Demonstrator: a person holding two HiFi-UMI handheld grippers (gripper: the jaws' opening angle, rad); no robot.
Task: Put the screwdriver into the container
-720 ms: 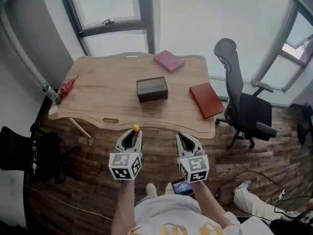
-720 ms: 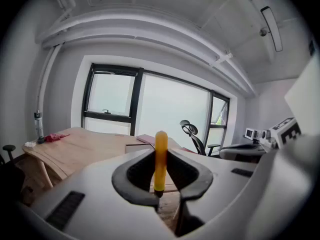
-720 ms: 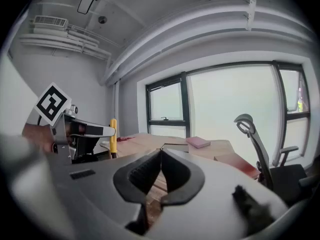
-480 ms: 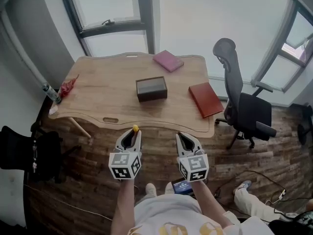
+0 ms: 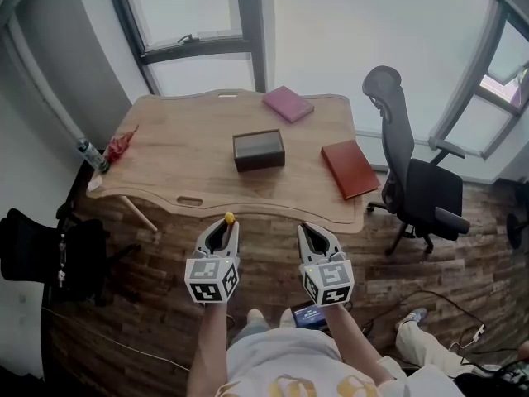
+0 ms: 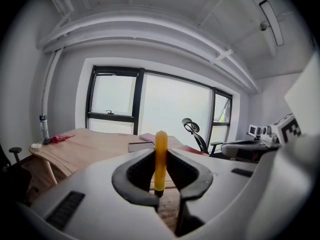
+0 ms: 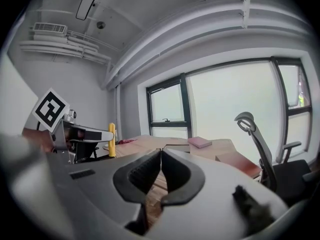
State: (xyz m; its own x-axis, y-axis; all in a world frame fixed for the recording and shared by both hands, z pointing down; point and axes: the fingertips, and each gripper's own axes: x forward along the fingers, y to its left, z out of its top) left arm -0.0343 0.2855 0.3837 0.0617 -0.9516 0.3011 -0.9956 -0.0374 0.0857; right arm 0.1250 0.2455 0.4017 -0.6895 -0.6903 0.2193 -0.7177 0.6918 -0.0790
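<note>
Head view findings: against the frame half a second earlier, the left gripper (image 5: 223,228) and right gripper (image 5: 317,235) are found in the same places, level and side by side. The table (image 5: 165,172) and everything on it are displaced slightly rightward in the picture. No change is noted in either grip.

Both forearms are extended forward from the torso, close together. The grippers are pointed toward the table's near edge and are held short of it, over the wooden floor (image 5: 149,304).

The left gripper's jaws are clamped on the screwdriver (image 6: 160,156). It is held upright, with its yellow handle standing above the jaw tops. The right gripper's jaws are pressed together, with nothing between them.

The container (image 5: 259,150), a dark rectangular box, is seen ahead of the left gripper and a little to its right, at mid-table and well apart from the screwdriver. A pink book (image 5: 288,103) is noted beyond the container, at the far edge. A red book (image 5: 350,168) lies ahead of the right gripper and to its right. An office chair (image 5: 417,184) stands further right, off the table.
</note>
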